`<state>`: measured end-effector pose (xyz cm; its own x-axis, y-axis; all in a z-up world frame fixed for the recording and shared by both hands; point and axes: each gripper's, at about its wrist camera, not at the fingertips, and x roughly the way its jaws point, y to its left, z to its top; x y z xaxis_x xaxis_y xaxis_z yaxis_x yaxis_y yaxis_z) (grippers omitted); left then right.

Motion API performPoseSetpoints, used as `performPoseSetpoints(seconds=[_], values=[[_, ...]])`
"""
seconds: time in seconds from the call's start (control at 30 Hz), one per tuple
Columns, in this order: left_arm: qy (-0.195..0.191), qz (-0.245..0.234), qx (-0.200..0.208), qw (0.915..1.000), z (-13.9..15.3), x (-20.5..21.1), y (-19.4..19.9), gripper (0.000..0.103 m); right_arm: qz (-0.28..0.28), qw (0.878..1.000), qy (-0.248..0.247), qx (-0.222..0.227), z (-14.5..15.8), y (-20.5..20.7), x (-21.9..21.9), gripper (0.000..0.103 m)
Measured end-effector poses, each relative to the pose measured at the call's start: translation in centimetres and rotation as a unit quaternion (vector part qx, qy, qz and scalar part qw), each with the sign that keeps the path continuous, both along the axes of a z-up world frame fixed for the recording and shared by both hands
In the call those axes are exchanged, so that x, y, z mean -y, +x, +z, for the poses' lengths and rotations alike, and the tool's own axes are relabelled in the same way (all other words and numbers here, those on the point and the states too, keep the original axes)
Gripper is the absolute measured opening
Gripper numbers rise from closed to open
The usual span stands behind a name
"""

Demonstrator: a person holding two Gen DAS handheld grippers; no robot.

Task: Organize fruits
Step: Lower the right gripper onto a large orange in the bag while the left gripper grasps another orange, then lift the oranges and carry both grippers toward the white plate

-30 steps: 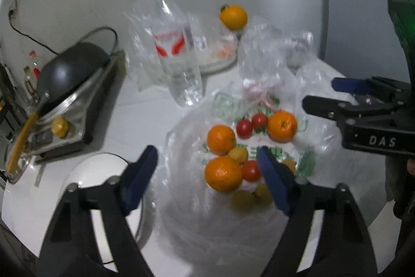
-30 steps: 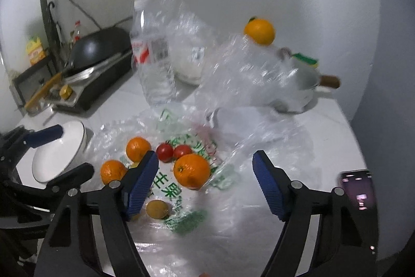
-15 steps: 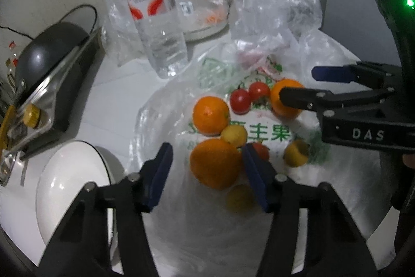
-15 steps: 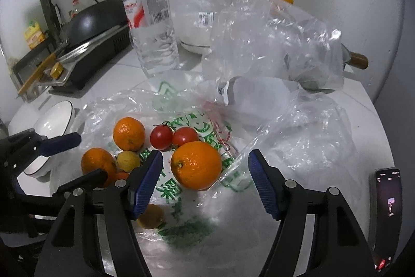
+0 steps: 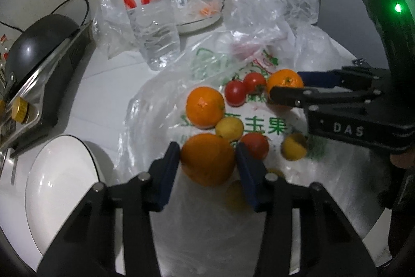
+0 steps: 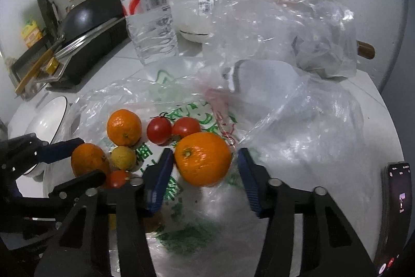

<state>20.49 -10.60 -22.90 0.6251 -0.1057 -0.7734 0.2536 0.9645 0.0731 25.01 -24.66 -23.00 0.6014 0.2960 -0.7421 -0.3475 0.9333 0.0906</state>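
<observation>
Over on the left we've got a white bowl sitting just off the plastic bag where all the fruit lies. Our left gripper has been closing and its blue pads now hug the near orange. Further right, our right gripper has been closing too, left pad on the big orange, right pad's contact we can't tell. Two red tomatoes sit just behind it.

The left gripper is angling downward, its blue-padded jaws having just been closing — both pads are pressing a large round orange. The right gripper is tilting down likewise, jaws just closing around another round orange — a slight gap is showing.
</observation>
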Motion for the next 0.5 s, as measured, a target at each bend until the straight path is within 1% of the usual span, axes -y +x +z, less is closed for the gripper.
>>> performPoseSetpoints(seconds=[0.2,0.37,0.5], values=[[-0.016,0.001,0.005,0.9999,0.5,-0.3,-0.5,0.045,0.001,1.0,-0.009,0.009,0.5,-0.4,-0.4,0.048],[-0.027,0.0,0.031,0.9992,2.1,-0.8,-1.2,0.045,0.003,1.0,-0.001,0.026,1.7,-1.4,-0.5,0.048],[-0.034,-0.001,0.043,0.9985,2.8,-1.3,-1.6,0.045,0.011,0.999,0.001,0.04,2.9,-2.3,-0.8,0.048]])
